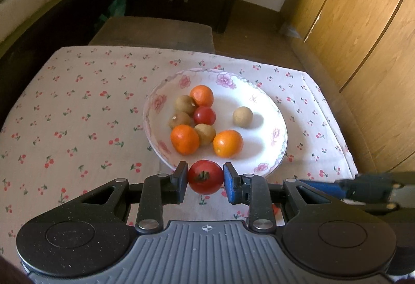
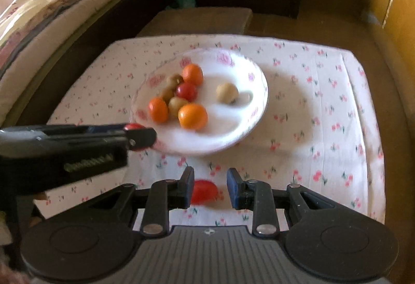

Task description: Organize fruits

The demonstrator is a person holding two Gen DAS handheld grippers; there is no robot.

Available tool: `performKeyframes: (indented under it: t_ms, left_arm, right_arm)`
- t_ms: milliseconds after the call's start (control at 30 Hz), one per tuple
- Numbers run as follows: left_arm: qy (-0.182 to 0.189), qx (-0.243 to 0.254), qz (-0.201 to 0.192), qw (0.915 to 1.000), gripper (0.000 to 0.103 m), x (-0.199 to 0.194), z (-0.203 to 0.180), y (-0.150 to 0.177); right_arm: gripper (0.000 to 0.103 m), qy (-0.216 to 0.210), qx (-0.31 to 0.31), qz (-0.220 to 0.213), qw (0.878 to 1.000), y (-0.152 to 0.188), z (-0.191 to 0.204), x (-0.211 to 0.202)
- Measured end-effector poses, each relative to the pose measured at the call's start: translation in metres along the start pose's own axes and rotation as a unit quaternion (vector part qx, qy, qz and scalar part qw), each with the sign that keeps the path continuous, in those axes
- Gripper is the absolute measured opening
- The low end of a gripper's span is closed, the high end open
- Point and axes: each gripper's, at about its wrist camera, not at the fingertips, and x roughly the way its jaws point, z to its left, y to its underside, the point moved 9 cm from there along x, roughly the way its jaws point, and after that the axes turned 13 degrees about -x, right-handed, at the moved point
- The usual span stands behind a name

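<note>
Holding a red tomato (image 1: 205,179) in my left gripper (image 1: 205,172), clamped squarely between the two pads with the stalk end facing me, so it can't roll out on the way. It hangs just at the near rim of the plate (image 1: 281,128), not yet over the middle. I take that to be the drop spot, since the fruit already gathered sits there: three oranges (image 1: 184,139), a smaller tomato (image 1: 204,115) and some brown round fruits (image 1: 205,134) bunched on the plate's left half, and one pale brown fruit (image 1: 242,116) alone towards its right. The bare white stretch at the near right of the plate looks like the easy landing place, clear of the pile, so nothing gets knocked. Over on my right gripper (image 2: 209,180), nearer to me than the plate and above the cherry-print cloth (image 2: 324,107), another red tomato (image 2: 205,192) sits between the fingers, close against one of them. A sliver of gap shows at the blue pad, but the view is blurred. I can't tell whether that one is gripped or only lying on the cloth beneath the tips.
</note>
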Motion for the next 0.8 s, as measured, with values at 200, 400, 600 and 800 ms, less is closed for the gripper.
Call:
performKeyframes:
  t_ms: [200, 400, 600, 800]
  left_arm:
    - [0.002, 0.002, 0.004, 1.0000, 0.037, -0.004, 0.003, 0.007]
    - [0.003, -0.006, 0.006, 1.0000, 0.035, -0.003, 0.007, 0.005]
    - [0.007, -0.030, 0.012, 0.9994, 0.036, 0.001, 0.014, 0.005]
    - [-0.005, -0.065, 0.012, 0.9978, 0.038, 0.004, 0.036, 0.001]
  right_arm:
    - [0.030, -0.006, -0.007, 0.018, 1.000, 0.003, 0.017, 0.017]
    - [0.032, 0.001, -0.005, 0.017, 1.000, -0.006, 0.013, 0.029]
    - [0.035, 0.000, -0.007, 0.008, 1.000, -0.010, 0.013, 0.033]
    - [0.035, -0.012, 0.005, 0.020, 1.000, -0.004, 0.012, 0.038]
